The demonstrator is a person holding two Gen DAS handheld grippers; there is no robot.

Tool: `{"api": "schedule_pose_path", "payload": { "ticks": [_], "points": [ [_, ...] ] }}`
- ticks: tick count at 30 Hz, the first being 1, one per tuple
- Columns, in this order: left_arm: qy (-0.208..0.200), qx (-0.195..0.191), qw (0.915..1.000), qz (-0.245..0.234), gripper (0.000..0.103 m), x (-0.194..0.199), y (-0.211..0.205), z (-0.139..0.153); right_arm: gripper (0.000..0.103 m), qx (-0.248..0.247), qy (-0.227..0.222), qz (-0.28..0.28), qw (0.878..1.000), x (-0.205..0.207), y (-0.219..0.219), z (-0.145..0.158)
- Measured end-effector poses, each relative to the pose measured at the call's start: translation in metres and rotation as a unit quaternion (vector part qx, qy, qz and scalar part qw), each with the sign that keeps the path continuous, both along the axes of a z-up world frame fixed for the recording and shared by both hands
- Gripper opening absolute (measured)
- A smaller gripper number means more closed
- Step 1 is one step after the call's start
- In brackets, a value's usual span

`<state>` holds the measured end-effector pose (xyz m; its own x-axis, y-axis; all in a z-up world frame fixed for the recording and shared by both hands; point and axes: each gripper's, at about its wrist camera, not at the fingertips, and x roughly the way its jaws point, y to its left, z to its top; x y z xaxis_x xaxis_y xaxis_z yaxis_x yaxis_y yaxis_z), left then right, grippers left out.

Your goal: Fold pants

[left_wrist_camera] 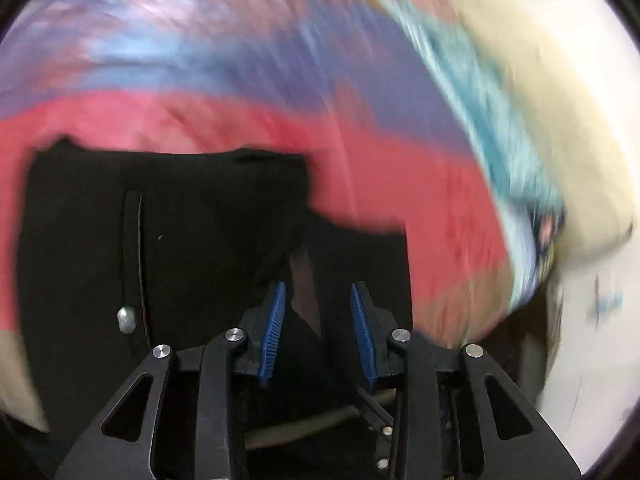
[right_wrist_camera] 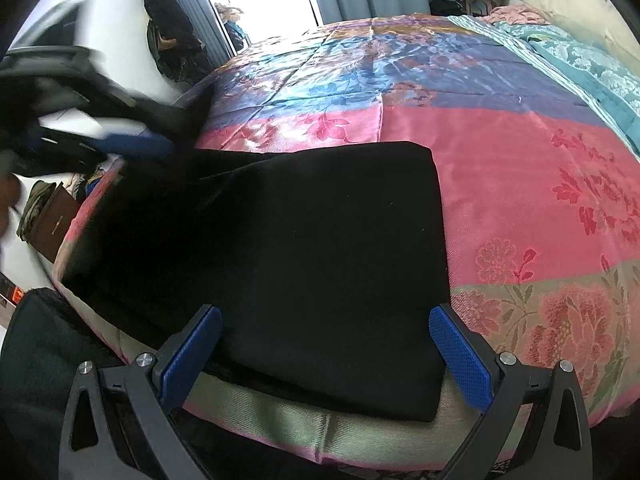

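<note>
Black pants [right_wrist_camera: 304,264] lie folded on the near part of a bed with a flowered bedspread [right_wrist_camera: 520,184]. My right gripper [right_wrist_camera: 326,356] hovers open over their near edge, its blue pads [right_wrist_camera: 460,356] wide apart and touching nothing. My left gripper [left_wrist_camera: 320,328] has a bunched fold of the pants [left_wrist_camera: 192,248] between its blue pads [left_wrist_camera: 276,332] and is shut on it. A pocket seam and a metal button [left_wrist_camera: 126,319] show sharply while the bed behind is smeared. In the right wrist view the left gripper [right_wrist_camera: 80,136] is a blur at the left, with black cloth drawn up toward it.
The bedspread [left_wrist_camera: 420,208] has pink, blue and purple panels, with a teal blanket [right_wrist_camera: 592,64] and cream headboard [right_wrist_camera: 568,4] at the far right. Beyond the bed's left edge are a white floor, dark clothes hanging [right_wrist_camera: 168,36], a bright doorway and a brown box [right_wrist_camera: 52,220].
</note>
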<state>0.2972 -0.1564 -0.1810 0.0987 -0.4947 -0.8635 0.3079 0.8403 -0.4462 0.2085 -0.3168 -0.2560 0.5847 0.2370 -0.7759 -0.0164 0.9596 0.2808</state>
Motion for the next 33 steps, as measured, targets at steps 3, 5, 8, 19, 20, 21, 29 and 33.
{"api": "schedule_pose_path", "payload": {
  "ticks": [3,5,8,19,20,21,29,33],
  "points": [
    [-0.031,-0.038,0.9987,-0.014,0.043,-0.017,-0.002,0.026,0.103,0.006,0.003,-0.005,1.0,-0.001,-0.005,0.001],
    [-0.093,-0.039,0.9948,0.016,0.056,-0.02,0.028,0.061,0.102,0.017,0.004,-0.018,1.0,-0.005,-0.013,0.003],
    [-0.153,-0.017,0.9839,0.091,0.065,-0.017,0.092,0.088,0.102,0.041,-0.016,-0.031,0.999,-0.01,-0.025,0.012],
    [-0.11,0.043,0.9609,0.25,0.064,-0.046,0.222,0.011,0.088,0.141,-0.03,0.227,0.963,0.041,0.03,0.026],
    [-0.108,0.041,0.9601,0.255,0.064,-0.051,0.226,0.007,0.088,0.133,-0.018,0.226,0.965,0.049,0.031,0.02],
    [-0.108,0.041,0.9597,0.256,0.064,-0.054,0.223,0.006,0.088,0.135,-0.01,0.221,0.966,0.055,0.029,0.016],
    [-0.095,0.051,0.9575,0.268,0.064,-0.059,0.231,-0.007,0.083,0.169,0.029,0.269,0.948,0.08,0.035,0.004],
    [-0.094,0.053,0.9571,0.269,0.064,-0.057,0.23,-0.01,0.079,0.231,0.046,0.292,0.927,0.083,0.027,0.006]
  ]
}}
